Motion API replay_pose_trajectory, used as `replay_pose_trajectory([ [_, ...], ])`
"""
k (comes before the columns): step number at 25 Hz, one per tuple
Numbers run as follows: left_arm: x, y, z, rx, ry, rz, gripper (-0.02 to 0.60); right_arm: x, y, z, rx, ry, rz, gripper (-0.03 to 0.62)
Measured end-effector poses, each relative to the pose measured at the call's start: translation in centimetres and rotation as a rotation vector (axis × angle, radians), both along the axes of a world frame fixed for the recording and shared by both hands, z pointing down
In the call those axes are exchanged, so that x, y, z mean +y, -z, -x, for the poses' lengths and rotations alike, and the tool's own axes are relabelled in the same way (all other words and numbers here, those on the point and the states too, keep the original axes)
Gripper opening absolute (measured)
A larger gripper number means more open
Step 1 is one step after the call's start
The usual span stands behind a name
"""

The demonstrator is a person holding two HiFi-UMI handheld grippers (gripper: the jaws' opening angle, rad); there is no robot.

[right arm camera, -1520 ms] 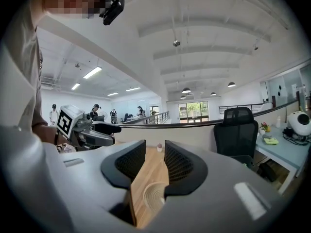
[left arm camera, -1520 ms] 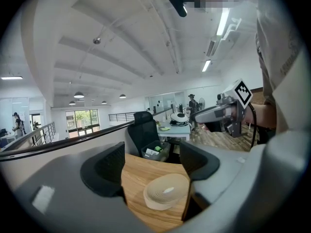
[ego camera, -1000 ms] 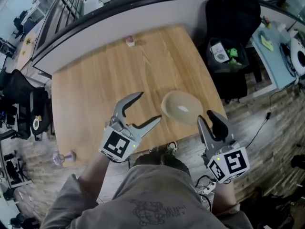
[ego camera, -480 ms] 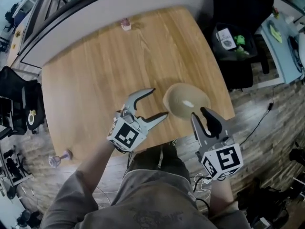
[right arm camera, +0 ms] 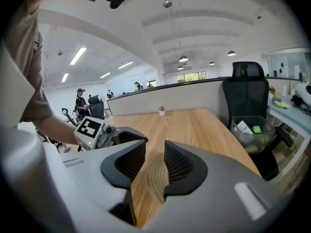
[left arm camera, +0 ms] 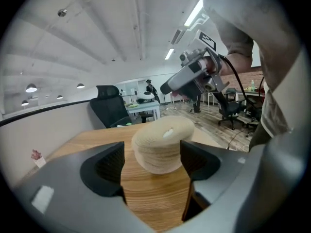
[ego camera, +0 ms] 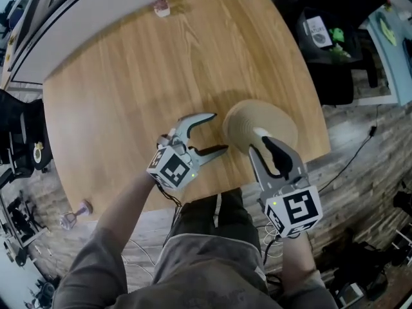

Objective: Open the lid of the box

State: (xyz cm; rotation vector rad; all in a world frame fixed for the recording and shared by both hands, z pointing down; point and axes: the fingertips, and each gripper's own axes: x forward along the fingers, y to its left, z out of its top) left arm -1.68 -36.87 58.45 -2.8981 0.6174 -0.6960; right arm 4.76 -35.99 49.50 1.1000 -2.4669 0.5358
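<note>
We look steeply down on a wooden table [ego camera: 129, 89]. Its far corners run out of the picture, and its near edge is covered in part by our own grey shirt [ego camera: 212, 269], which is itself cut off at the bottom.

The round woven box [ego camera: 244, 116] stands on the table near its front right corner, with the lid on. From above we cannot make out the seam between lid and base. In the left gripper view the upper part overhangs the lower one.

The right gripper [ego camera: 264, 137] reaches over the near side of the box and hides that part of it. Its jaws stand a little apart, leaving a narrow gap. In the right gripper view the woven wall of the box shows through that gap, lower down, and we see neither pad pressing on it. We cannot tell whether the tips touch the lid.

The left gripper [ego camera: 219, 132] lies over the table just beside the left side of the box. Its jaws are spread wide and nothing is held between them. In its own view the box stands just ahead of the two pads, framed between them and apart from both.

A black bin [ego camera: 322, 31] on the floor to the right of the table is cut by the top edge, and the things inside it are too small for us to name. At the far edge of the table sits a small pink object [ego camera: 161, 7] that is too blurred for us to identify.
</note>
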Motion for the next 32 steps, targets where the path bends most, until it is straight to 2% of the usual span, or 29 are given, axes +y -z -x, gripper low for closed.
replay_pose_trajectory([
  [4,-0.5,-3.5,-0.2,-0.036,-0.033,0.031,0.360,0.0,-2.8,1.0,0.047,0.039,0.018,0.115],
  [8,-0.8,-4.9,-1.1,0.015,-0.064,0.105,0.365,0.2,-5.5,1.5,0.092,0.064,0.057,0.115],
  [11,-0.4,-6.1,-1.5,-0.002,-0.107,0.133,0.365,0.5,-6.9,2.2,0.088,0.078,0.100,0.117],
  [16,-0.7,-7.4,-2.5,-0.030,-0.130,0.131,0.368,0.4,-8.4,2.7,0.097,0.090,0.116,0.117],
  [19,-0.9,-7.8,-3.4,-0.030,-0.141,0.158,0.420,-0.1,-8.8,2.9,0.139,0.105,0.098,0.117],
  [28,-1.0,-8.3,-3.8,-0.063,-0.134,0.132,0.399,-0.4,-10.8,4.3,0.242,0.176,0.093,0.124],
  [32,-1.0,-8.2,-3.7,-0.069,-0.122,0.131,0.391,-0.2,-11.8,4.8,0.360,0.197,0.073,0.132],
])
